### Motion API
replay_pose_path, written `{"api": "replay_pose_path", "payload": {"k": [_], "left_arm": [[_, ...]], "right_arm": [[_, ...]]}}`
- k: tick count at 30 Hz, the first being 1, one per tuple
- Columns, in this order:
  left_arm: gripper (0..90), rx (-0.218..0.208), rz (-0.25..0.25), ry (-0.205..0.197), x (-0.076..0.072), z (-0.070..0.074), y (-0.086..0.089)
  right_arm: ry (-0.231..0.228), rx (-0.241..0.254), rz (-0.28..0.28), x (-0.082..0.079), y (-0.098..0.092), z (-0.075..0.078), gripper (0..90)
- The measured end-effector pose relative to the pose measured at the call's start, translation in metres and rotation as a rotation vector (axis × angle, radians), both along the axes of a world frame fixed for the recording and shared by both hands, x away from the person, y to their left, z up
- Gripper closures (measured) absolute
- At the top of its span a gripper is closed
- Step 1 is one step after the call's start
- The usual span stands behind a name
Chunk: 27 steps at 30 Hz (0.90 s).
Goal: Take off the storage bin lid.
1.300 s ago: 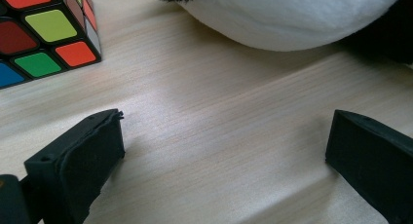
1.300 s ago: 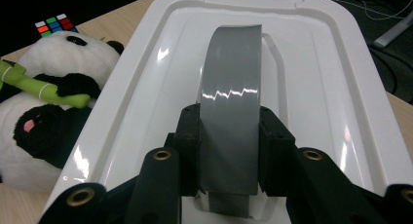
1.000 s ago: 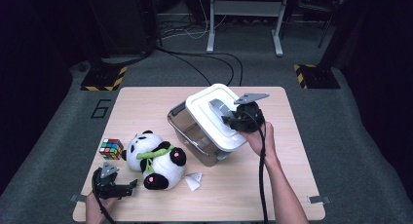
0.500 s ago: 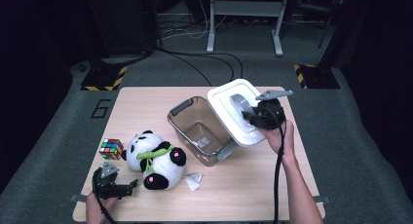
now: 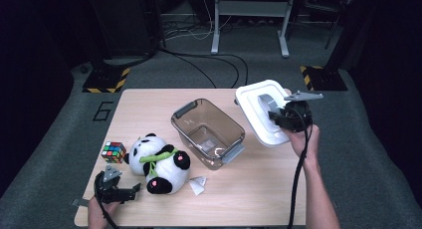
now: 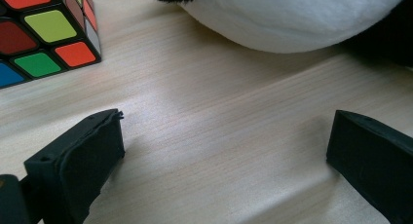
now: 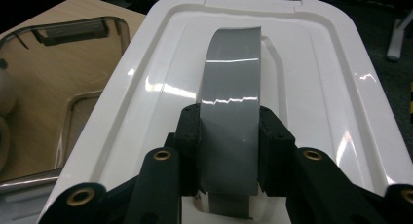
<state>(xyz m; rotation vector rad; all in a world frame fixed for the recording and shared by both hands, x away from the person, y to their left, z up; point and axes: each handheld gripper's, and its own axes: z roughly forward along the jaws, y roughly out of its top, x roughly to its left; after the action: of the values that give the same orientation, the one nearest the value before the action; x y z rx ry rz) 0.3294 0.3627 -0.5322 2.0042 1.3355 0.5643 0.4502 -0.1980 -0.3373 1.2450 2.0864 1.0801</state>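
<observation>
Carrying the white lid (image 5: 263,114) by its grey handle (image 7: 229,121), my right gripper (image 5: 278,120) has its fingers (image 7: 189,151) clamped on the handle's two edges, lid tilted and held beyond the table's right edge, clear of the open bin (image 5: 209,132) so the bin can be filled. My left gripper (image 5: 115,186) rests on the table (image 6: 219,136), fingers (image 6: 80,158) wide apart and empty, cube (image 6: 44,34) and panda (image 6: 297,17) just ahead of them, probably ready to grab.

High view looks down over the whole surface (image 5: 278,189); gripper views sit close: left shares the Rubik's cube (image 6: 44,34), right the white lid (image 7: 311,78).
</observation>
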Motion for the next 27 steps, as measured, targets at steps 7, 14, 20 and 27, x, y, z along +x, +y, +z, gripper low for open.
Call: {"api": "replay_pose_path", "payload": {"k": [7,14,20,27], "left_arm": [[0.0,0.002,0.0,0.002,0.0,0.0,0.0],[0.1,0.004,-0.006,0.014,0.0,0.001,0.001],[0.0,0.001,0.007,0.004,-0.001,0.0,0.0],[0.1,0.001,0.005,0.009,-0.001,0.001,0.0]], "right_arm": [[-0.005,-0.011,-0.061,0.007,-0.012,-0.003,67.2],[0.018,-0.017,-0.118,0.02,-0.015,-0.022,67.2],[0.053,-0.018,-0.152,0.03,-0.017,-0.044,67.1],[0.095,-0.007,-0.221,0.035,-0.018,-0.075,67.1]]}}
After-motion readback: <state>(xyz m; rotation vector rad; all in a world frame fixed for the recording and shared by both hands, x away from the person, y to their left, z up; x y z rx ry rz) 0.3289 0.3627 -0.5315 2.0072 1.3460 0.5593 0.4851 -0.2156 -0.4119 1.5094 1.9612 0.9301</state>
